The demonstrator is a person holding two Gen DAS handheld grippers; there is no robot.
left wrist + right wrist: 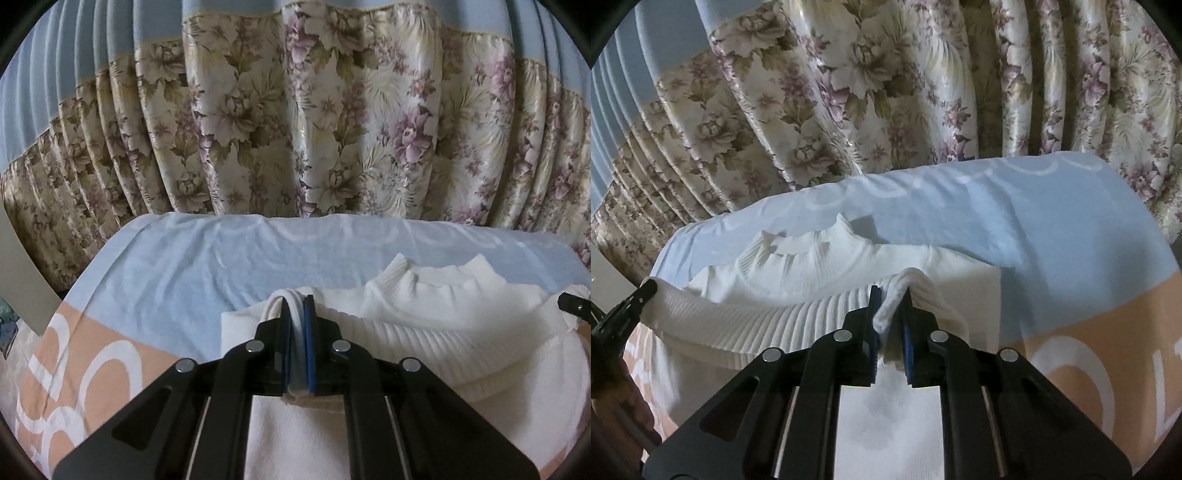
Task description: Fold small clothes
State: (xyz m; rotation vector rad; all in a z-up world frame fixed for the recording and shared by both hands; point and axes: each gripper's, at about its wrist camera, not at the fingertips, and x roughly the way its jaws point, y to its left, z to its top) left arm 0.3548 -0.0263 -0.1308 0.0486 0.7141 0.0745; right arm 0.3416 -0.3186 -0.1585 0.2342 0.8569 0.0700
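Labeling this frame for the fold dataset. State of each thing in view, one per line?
Left tongs: shut on the sweater's hem.
Right tongs: shut on the sweater's hem.
Sweater: white, ribbed, partly folded; hem lifted over the body, collar lying at the far end.
Sheet: spread under the sweater, lightly creased.
Curtain: drawn, hanging in pleats behind the sheet.

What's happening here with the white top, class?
A person is folding a white ribbed sweater on a blue and peach towel spread in front of a floral curtain. The left gripper and the right gripper are each shut on a corner of the ribbed hem, which is lifted and carried toward the collar. The fold is not yet laid down.
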